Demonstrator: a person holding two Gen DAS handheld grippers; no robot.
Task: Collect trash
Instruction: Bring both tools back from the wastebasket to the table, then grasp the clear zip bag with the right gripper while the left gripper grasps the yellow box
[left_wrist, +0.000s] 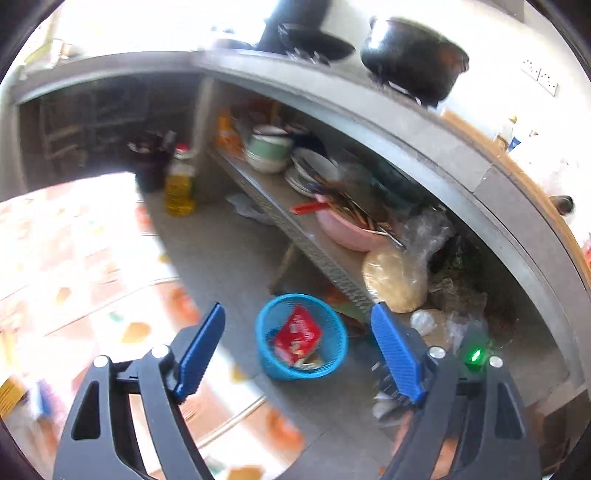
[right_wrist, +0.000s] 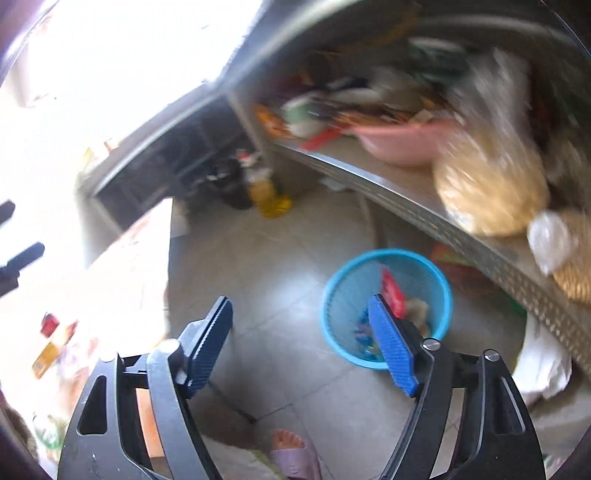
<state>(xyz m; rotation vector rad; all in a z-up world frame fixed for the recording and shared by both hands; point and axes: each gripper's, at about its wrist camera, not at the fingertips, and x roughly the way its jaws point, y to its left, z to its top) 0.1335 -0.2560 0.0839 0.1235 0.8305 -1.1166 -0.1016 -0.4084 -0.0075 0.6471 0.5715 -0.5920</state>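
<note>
A blue mesh waste basket (left_wrist: 334, 360) stands on the grey tiled floor under a metal shelf. A red wrapper (left_wrist: 297, 338) and other scraps lie inside it. My left gripper (left_wrist: 297, 308) hangs above the basket with its blue pads wide apart and nothing between them. In the right wrist view the same basket (right_wrist: 334, 306) sits ahead and to the right, with the red wrapper (right_wrist: 392, 293) leaning against its inner wall. My right gripper (right_wrist: 300, 301) is open and empty, its right pad in front of the basket's near wall.
The metal shelf (left_wrist: 295, 221) holds a pink basin (left_wrist: 347, 230), stacked bowls and plates, and a bag of grain (left_wrist: 393, 282). A yellow oil bottle (left_wrist: 180, 184) stands on the floor at the back. A patterned table (left_wrist: 66, 266) is at the left. A sandalled foot (right_wrist: 291, 450) is below.
</note>
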